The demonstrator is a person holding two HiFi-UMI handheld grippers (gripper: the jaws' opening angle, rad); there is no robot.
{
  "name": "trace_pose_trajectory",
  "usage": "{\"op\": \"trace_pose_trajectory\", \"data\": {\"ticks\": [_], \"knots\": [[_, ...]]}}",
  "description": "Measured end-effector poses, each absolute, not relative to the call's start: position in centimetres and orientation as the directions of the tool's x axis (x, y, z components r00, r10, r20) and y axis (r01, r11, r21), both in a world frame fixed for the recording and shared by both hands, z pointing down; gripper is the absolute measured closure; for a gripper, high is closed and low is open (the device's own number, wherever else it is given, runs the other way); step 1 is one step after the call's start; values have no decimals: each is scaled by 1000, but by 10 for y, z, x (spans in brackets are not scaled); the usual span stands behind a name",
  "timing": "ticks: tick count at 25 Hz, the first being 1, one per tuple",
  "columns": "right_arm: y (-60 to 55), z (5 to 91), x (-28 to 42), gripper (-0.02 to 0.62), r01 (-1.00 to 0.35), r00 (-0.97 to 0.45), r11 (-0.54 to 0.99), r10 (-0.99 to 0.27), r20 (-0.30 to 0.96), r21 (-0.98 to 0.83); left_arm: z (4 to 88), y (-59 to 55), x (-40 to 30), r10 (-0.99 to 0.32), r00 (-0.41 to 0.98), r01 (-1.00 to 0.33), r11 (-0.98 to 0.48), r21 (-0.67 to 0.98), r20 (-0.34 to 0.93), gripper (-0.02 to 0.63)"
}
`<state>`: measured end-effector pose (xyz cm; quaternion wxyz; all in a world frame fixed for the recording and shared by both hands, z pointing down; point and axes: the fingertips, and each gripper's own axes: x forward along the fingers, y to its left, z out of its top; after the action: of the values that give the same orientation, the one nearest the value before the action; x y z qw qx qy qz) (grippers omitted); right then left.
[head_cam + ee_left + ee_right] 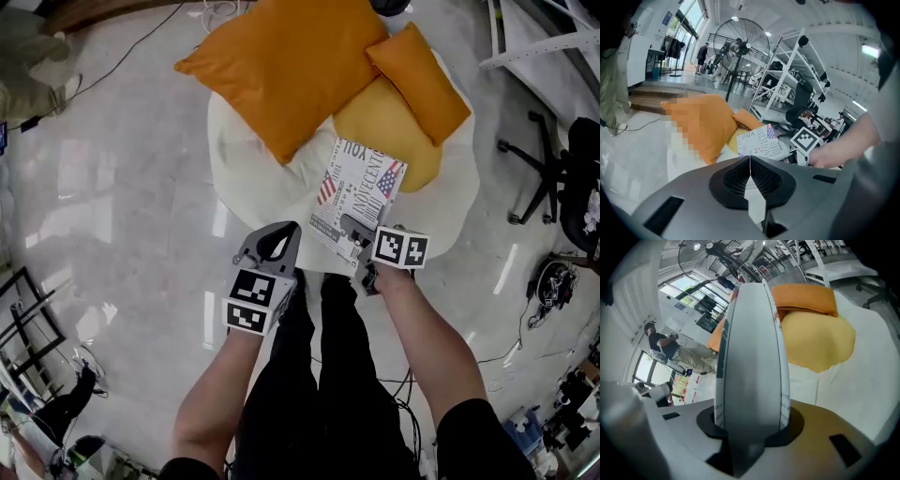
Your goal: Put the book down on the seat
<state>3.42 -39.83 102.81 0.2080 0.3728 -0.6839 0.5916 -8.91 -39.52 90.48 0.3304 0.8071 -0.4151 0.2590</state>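
Note:
A book (357, 190) with a white printed cover and a small flag on it hangs over the front of a round white seat (251, 171). My right gripper (355, 229) is shut on its near edge. In the right gripper view the book (751, 348) stands edge-on between the jaws of my right gripper (752, 423), above the white seat (865, 380). My left gripper (277, 243) hovers left of the book at the seat's front edge, jaws together with nothing in them. From the left gripper view the book (760, 142) shows beyond my left gripper (750, 161).
A large orange cushion (281, 66), a small orange cushion (420, 81) and a yellow cushion (380, 124) fill the back of the seat. An office chair base (544, 175) stands to the right on the glossy floor. A big fan (740, 47) and shelving (797, 70) stand beyond.

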Motion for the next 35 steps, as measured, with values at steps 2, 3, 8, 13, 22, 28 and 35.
{"op": "trace_pose_trajectory", "data": {"ticks": [2,3,8,13,22,28,35], "knots": [[-398,1046,36,437,-758,-632,1,-249,734,-652,917,-392,-90,-487,518,-842,-434,320,703,603],[-399,1055,36,436,-761,-629,-6,-241,739,-649,922,-391,-91,-482,516,-843,-433,319,708,603],[-402,1097,41,436,-749,-643,-44,-192,742,-661,944,-390,-82,-454,515,-839,-442,317,727,603],[-416,1120,56,389,-775,-602,-64,-225,766,-628,954,-380,-71,-407,547,-803,-503,320,732,603],[-402,1110,115,288,-891,-411,-98,-242,879,-443,938,-367,-86,-379,570,-780,-527,336,729,603],[-374,1037,118,290,-867,-408,-156,-322,854,-473,891,-369,-89,-390,578,-764,-567,307,717,603],[-329,873,98,450,-793,-388,-215,-543,745,-570,766,-357,-75,-457,617,-744,-604,286,641,603]]}}
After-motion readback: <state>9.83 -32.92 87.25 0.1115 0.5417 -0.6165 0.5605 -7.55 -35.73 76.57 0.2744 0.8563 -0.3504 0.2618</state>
